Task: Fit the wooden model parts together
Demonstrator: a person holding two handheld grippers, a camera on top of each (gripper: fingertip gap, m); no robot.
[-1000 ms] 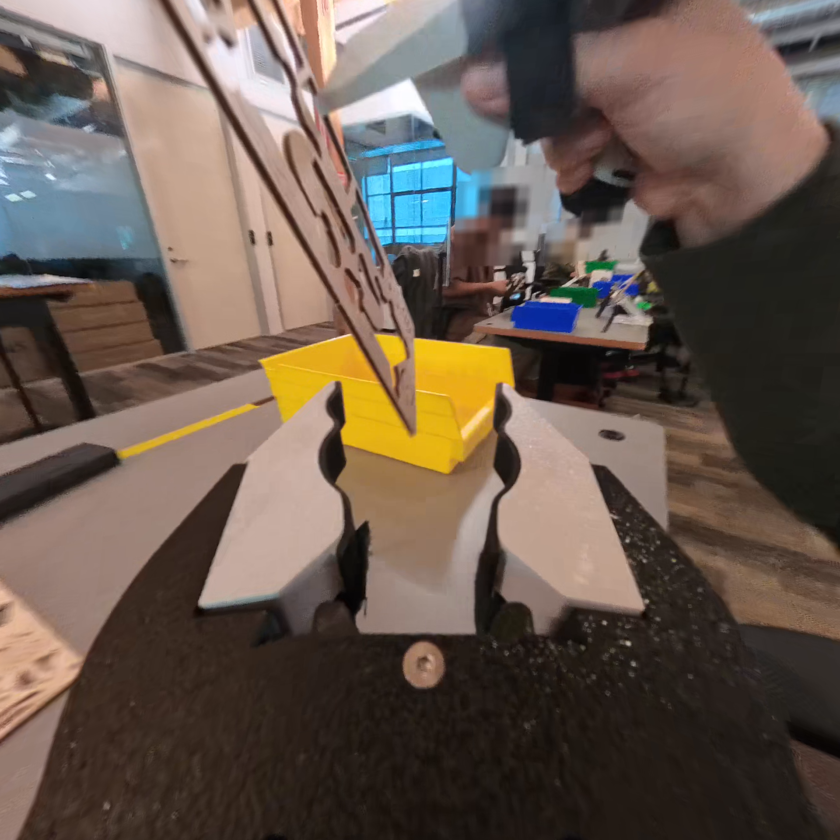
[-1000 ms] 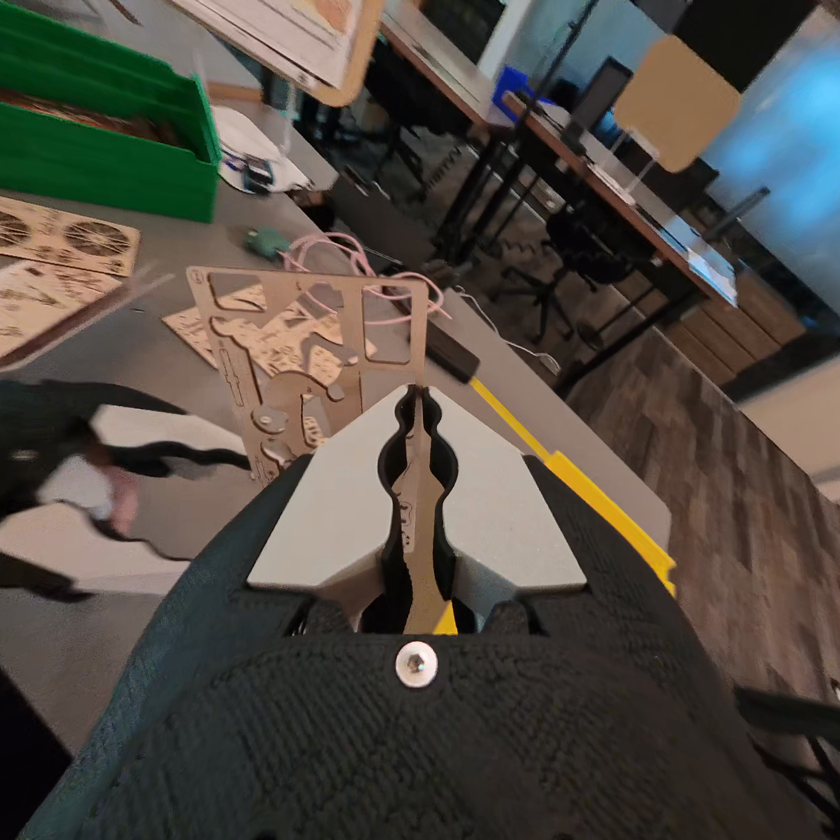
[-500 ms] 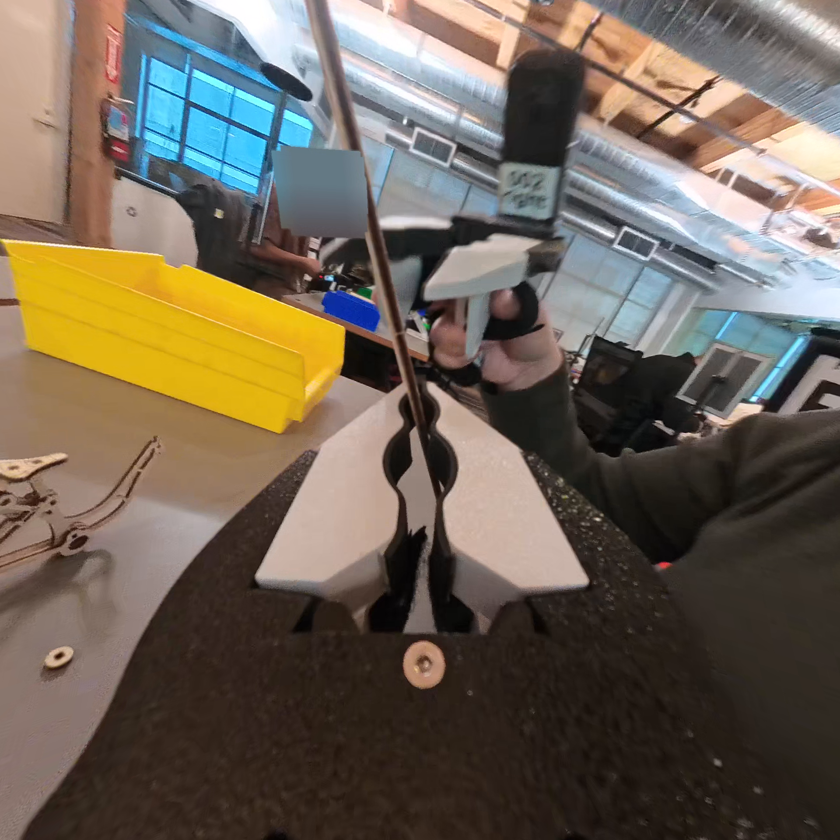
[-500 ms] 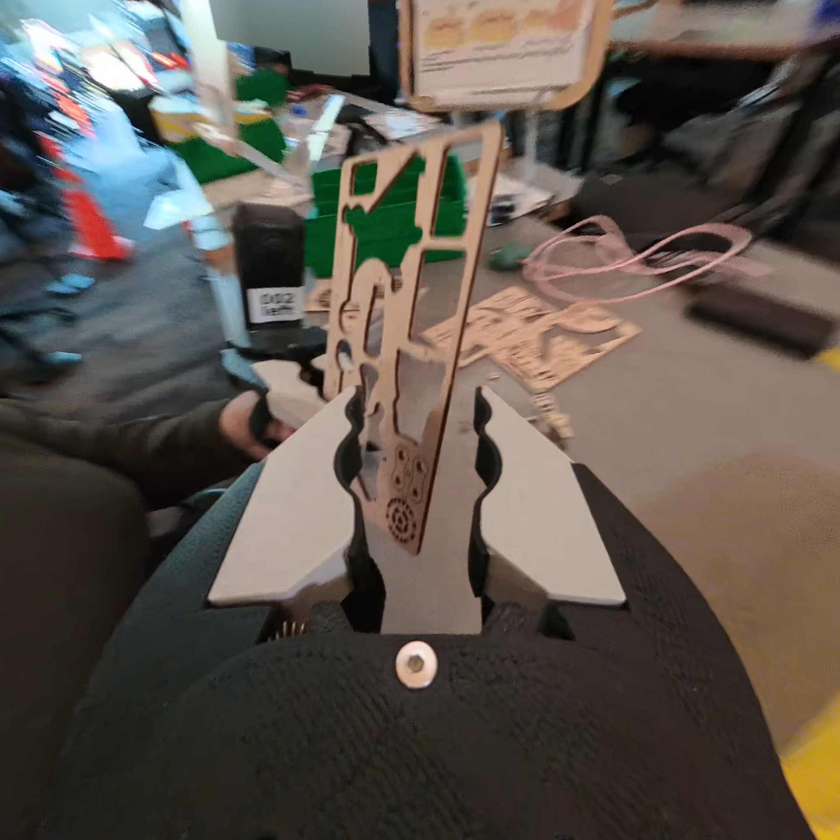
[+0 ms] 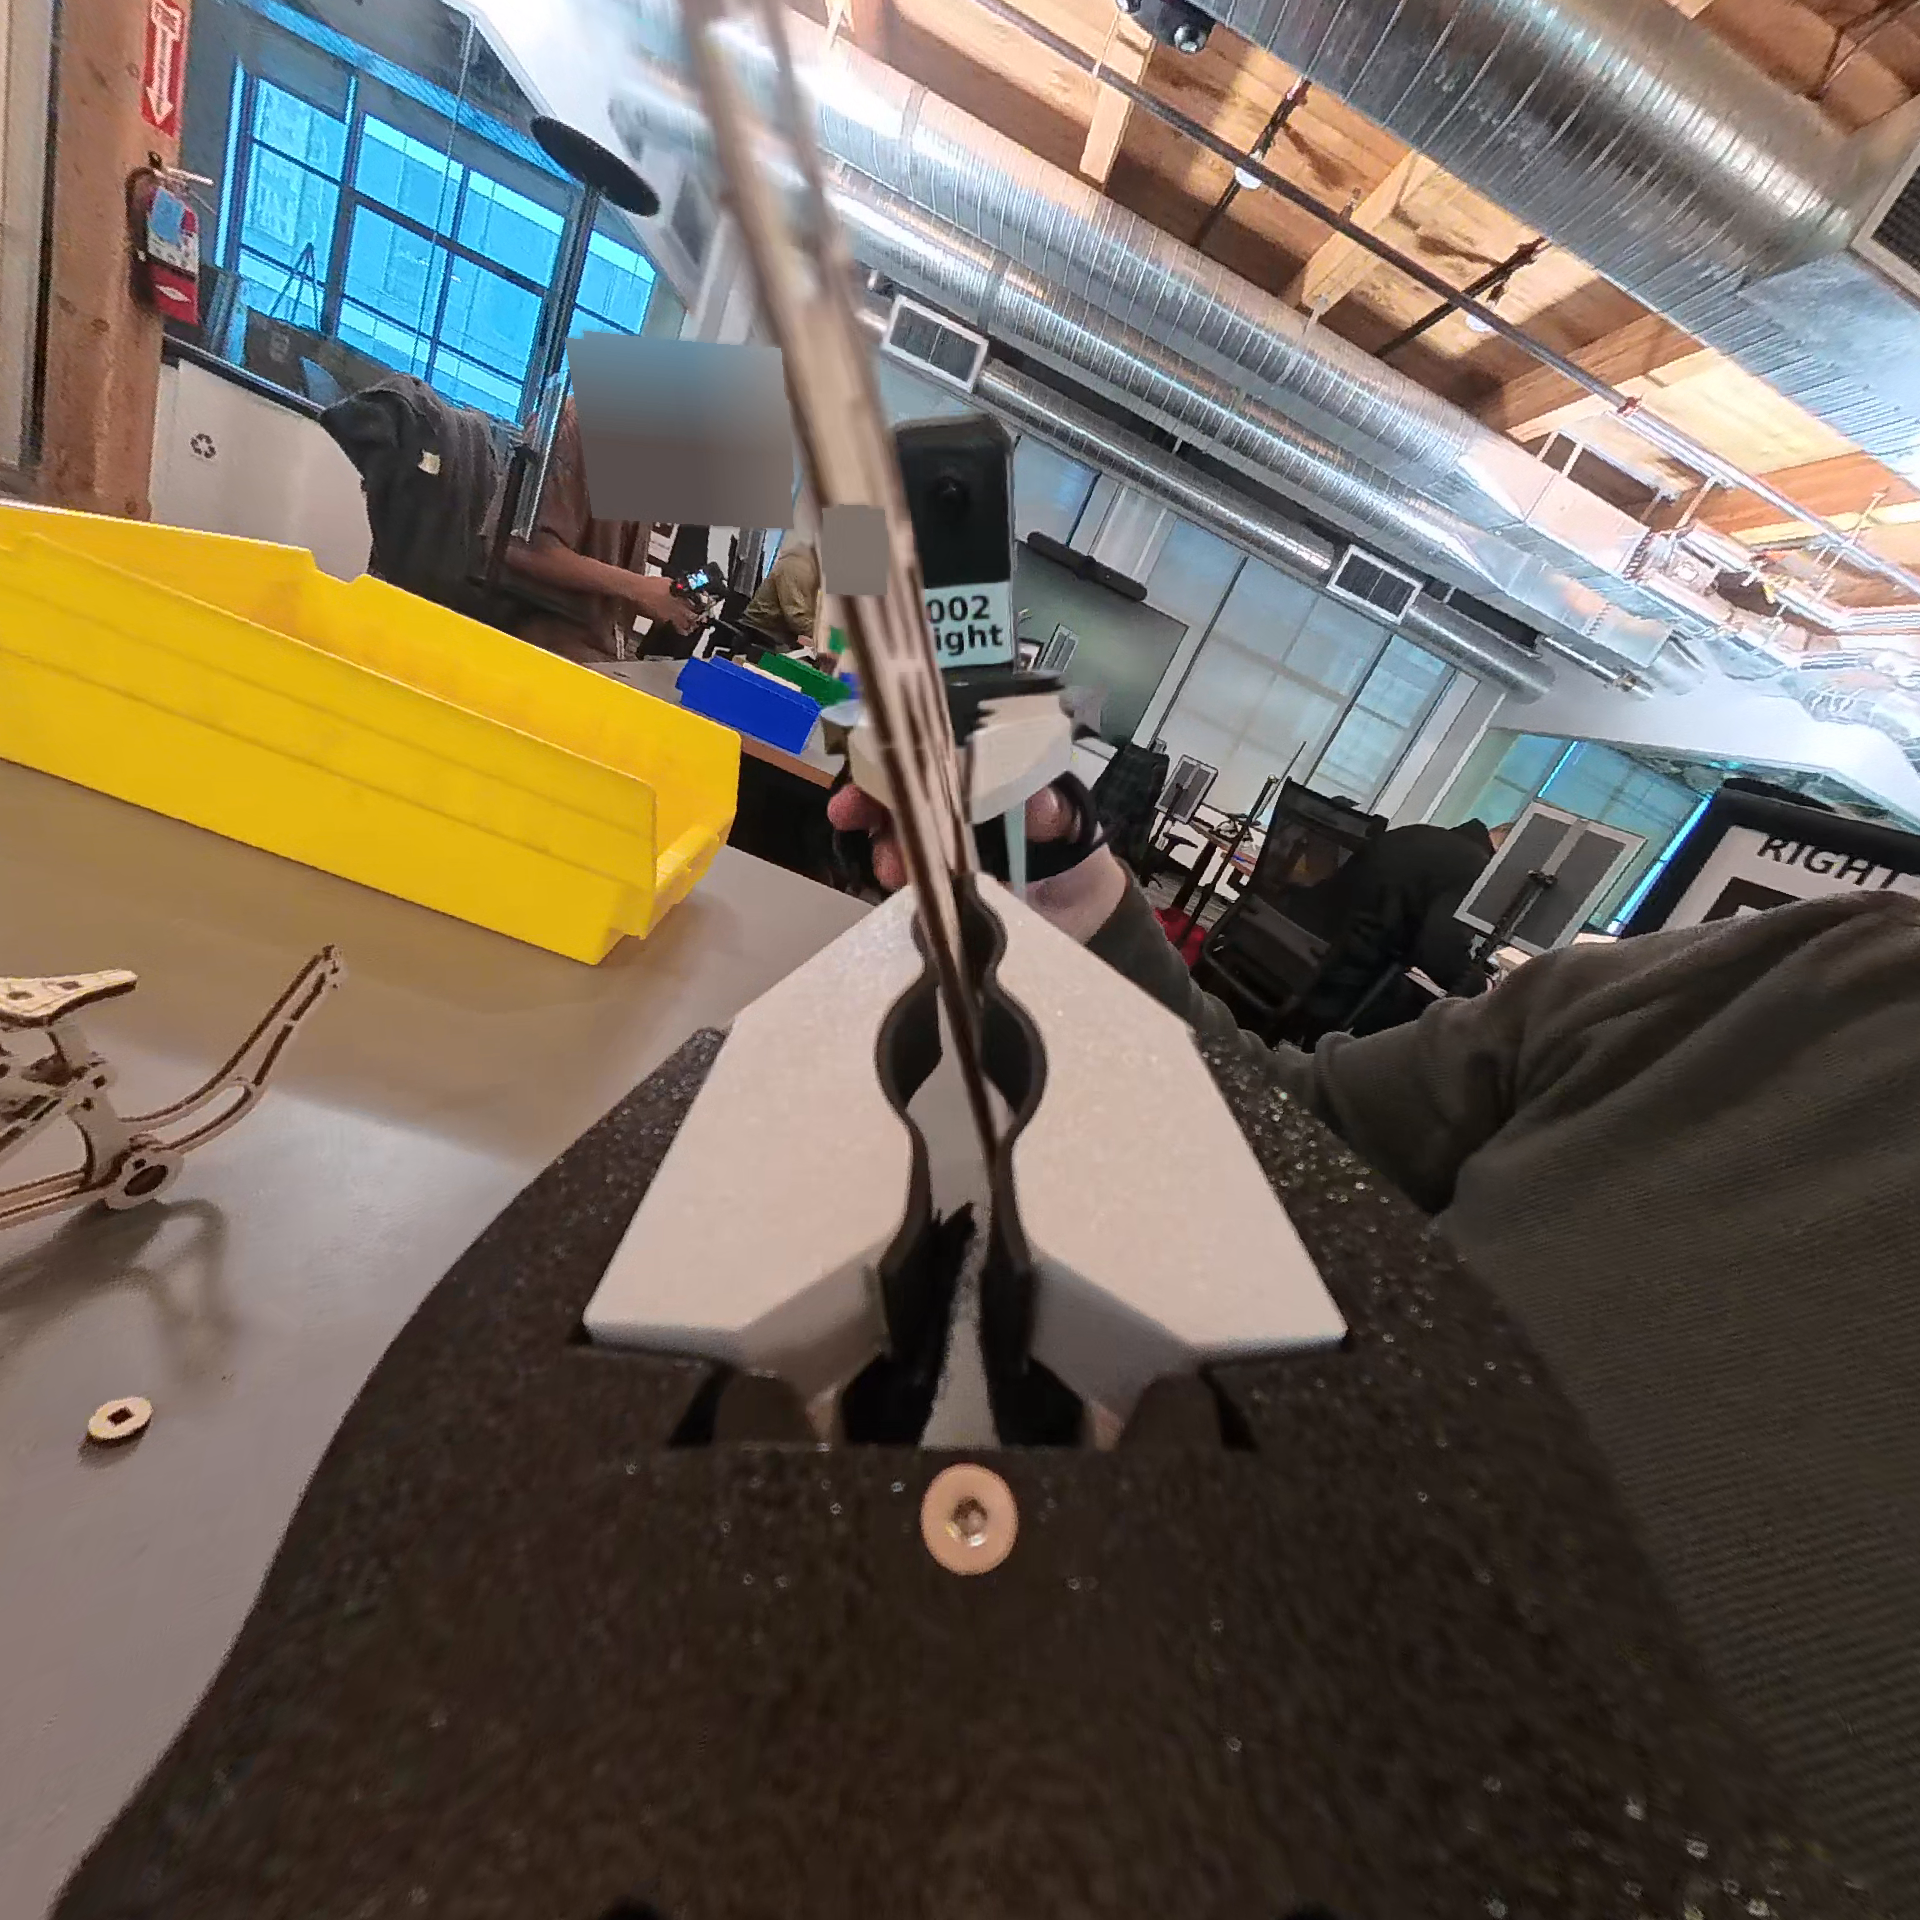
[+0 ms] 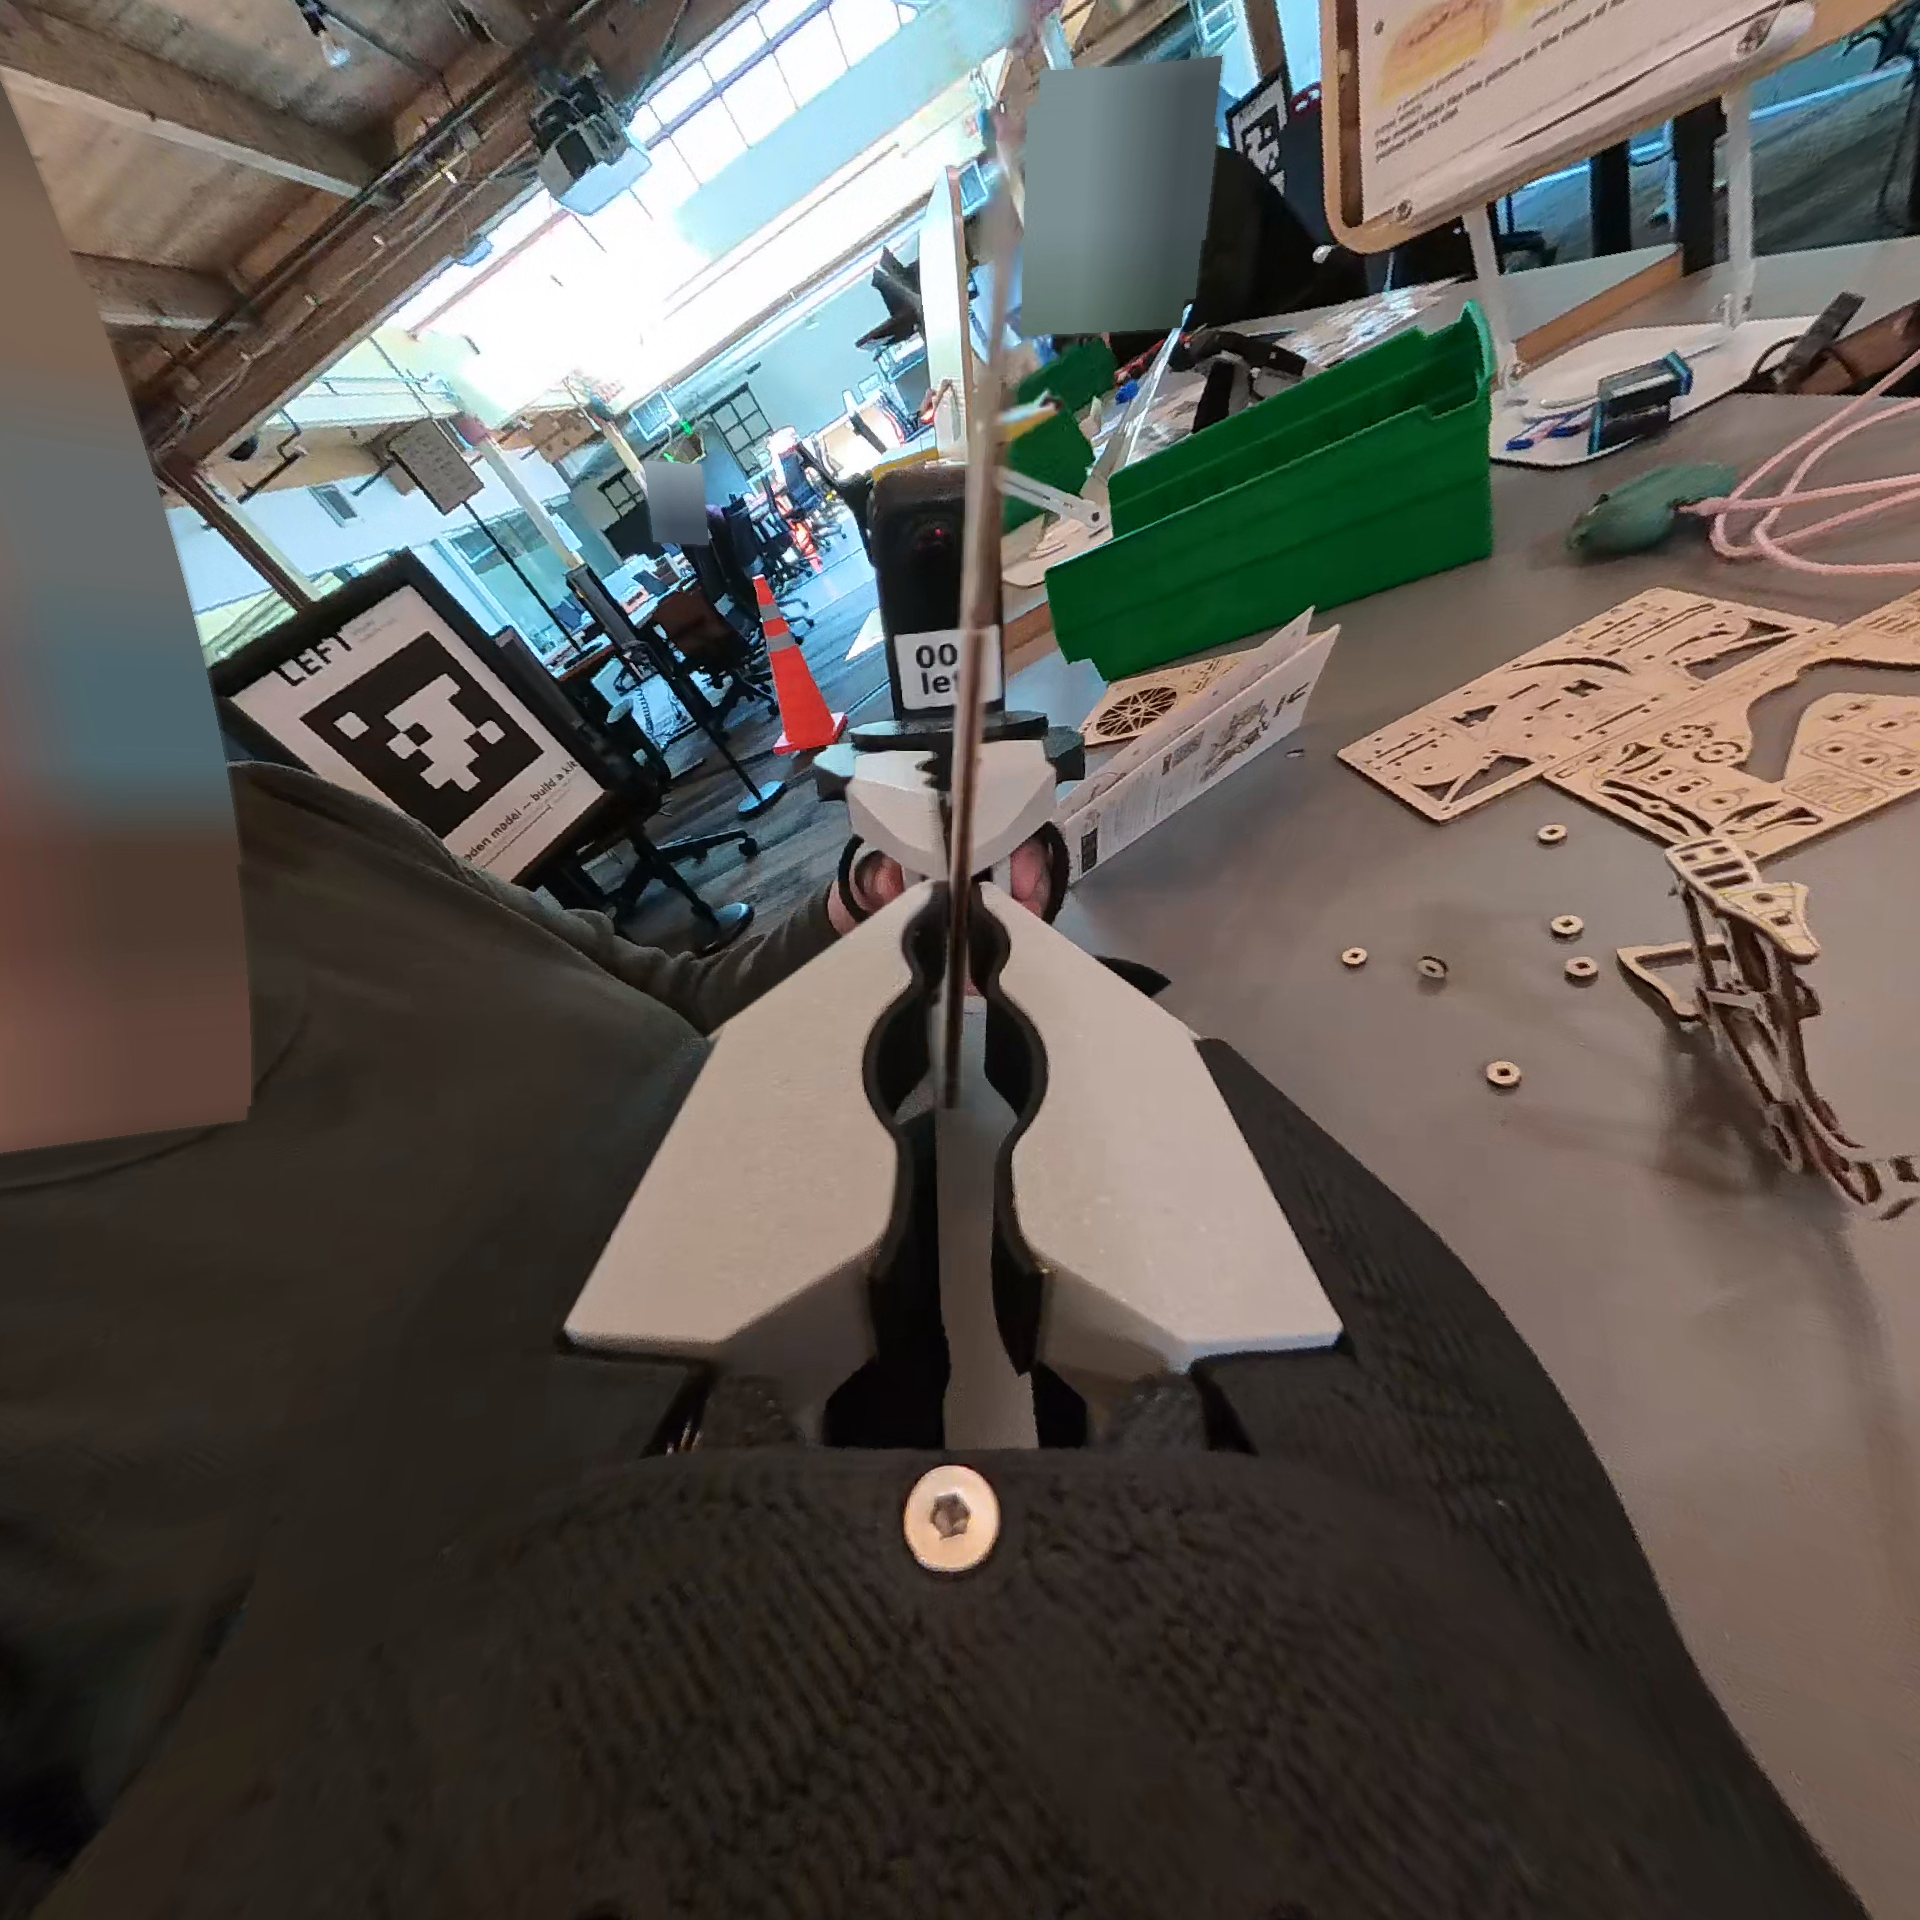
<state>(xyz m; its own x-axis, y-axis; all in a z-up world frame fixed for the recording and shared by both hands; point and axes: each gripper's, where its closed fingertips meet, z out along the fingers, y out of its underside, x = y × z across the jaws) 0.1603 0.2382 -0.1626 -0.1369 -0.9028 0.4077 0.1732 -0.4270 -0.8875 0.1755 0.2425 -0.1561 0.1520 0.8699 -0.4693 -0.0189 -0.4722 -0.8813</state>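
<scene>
Left wrist view: the wooden sheet [image 5: 940, 883], handed over from the right tool [image 6: 951, 914], now nearly closed around its edge, is clamped edge-on by the left tool [image 5: 961, 914], above the table's [image 5: 436, 1039] near edge.

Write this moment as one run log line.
left gripper: shut on wooden sheet | right gripper: shut on wooden sheet | sheet: held edge-on, above table

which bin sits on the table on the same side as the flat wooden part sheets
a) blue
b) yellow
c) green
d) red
c, in the right wrist view the green bin stands on the grey table just behind the wooden sheets.
</scene>
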